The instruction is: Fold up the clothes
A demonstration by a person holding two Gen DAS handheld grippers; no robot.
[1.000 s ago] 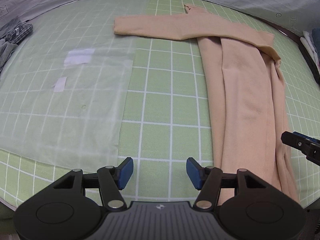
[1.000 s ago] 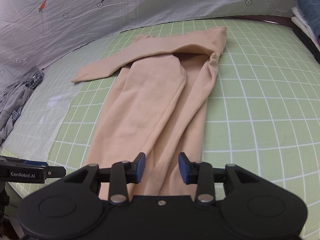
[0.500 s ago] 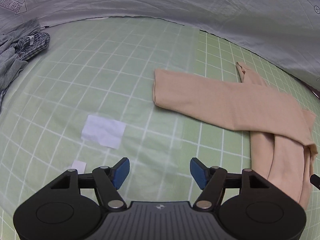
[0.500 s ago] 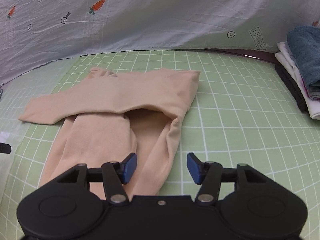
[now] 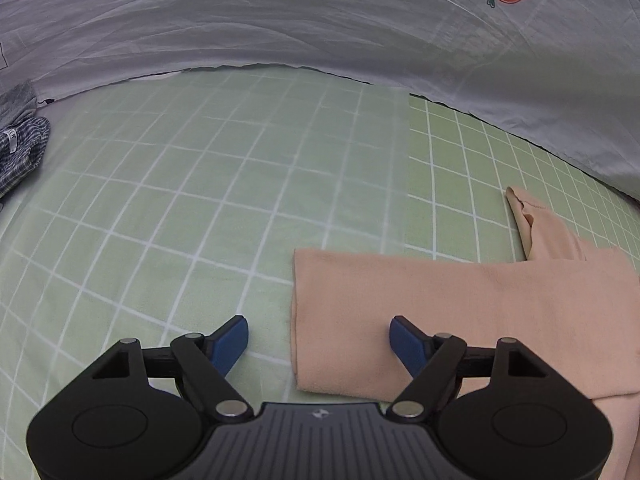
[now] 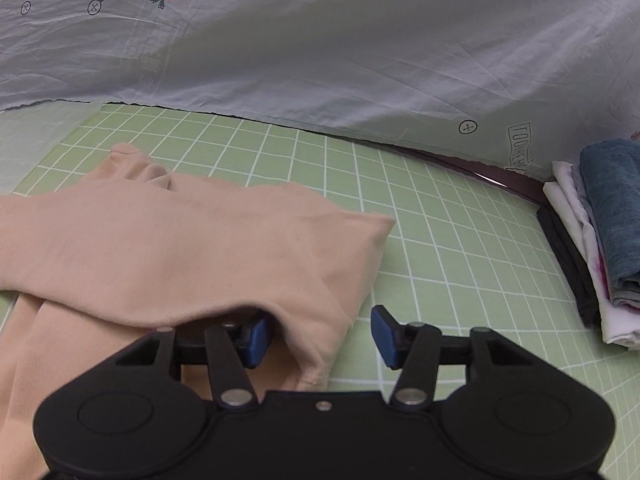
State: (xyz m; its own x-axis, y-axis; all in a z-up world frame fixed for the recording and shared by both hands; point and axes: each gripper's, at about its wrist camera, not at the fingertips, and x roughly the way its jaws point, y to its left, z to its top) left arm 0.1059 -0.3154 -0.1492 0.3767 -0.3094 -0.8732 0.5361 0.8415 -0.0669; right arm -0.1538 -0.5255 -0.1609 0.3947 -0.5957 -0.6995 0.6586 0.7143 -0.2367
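The green gridded mat (image 5: 200, 200) covers the counter, with a grey sheet (image 5: 280, 20) hanging behind it. The peach garment (image 6: 180, 248) lies flat on the mat, one sleeve folded across its body. It looks light, soft and limp, best taken at the sleeve end and shoulder fold. A stack (image 6: 600, 240) sits right of the garment; bare mat lies between, and more to its left.

Left hand-held gripper (image 5: 319, 340): jaws opening, straddling the sleeve end, gripping nothing. Right hand-held gripper (image 6: 320, 336): jaws closing around the shoulder fold, pads not yet pressing.
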